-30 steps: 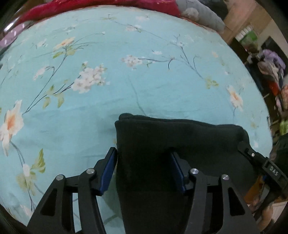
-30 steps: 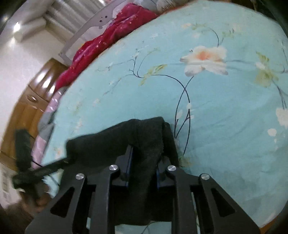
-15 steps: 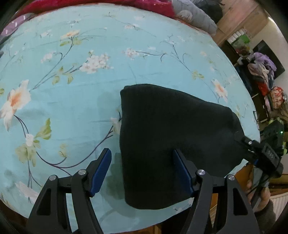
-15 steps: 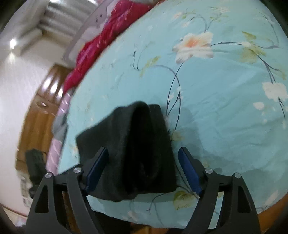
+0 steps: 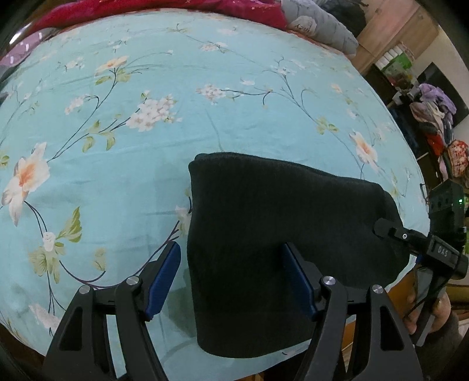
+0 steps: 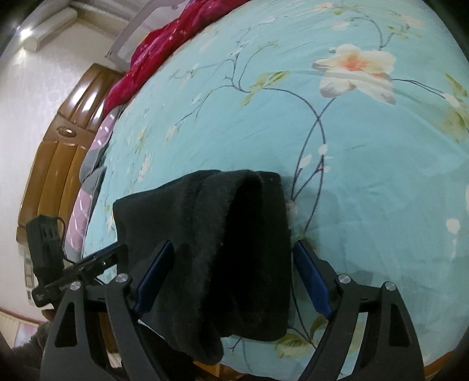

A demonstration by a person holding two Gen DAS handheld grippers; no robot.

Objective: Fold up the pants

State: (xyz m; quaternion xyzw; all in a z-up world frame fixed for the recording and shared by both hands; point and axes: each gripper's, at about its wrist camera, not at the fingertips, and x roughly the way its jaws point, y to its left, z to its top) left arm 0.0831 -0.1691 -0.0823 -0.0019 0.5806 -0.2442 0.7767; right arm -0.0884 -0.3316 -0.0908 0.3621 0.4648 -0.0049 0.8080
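Observation:
The black pants (image 5: pixel 263 234) lie folded into a thick bundle at the near edge of the bed. They also show in the right wrist view (image 6: pixel 222 249), where one layer droops over the bed edge. My left gripper (image 5: pixel 231 278) is open, its blue pads on either side of the bundle's left part and above it. My right gripper (image 6: pixel 231 278) is open too, straddling the bundle's right end without gripping it. The right gripper also shows at the right of the left wrist view (image 5: pixel 422 243).
The bed has a turquoise floral sheet (image 5: pixel 146 132). A red blanket (image 5: pixel 146 11) and a grey pillow (image 5: pixel 322 26) lie at the far side. A wooden headboard (image 6: pixel 58 152) is at the left. Clothes pile (image 5: pixel 433 117) stands beyond the bed's right side.
Both grippers opened and let go of the pants, then drew back and up. The folded bundle stays on the bed edge.

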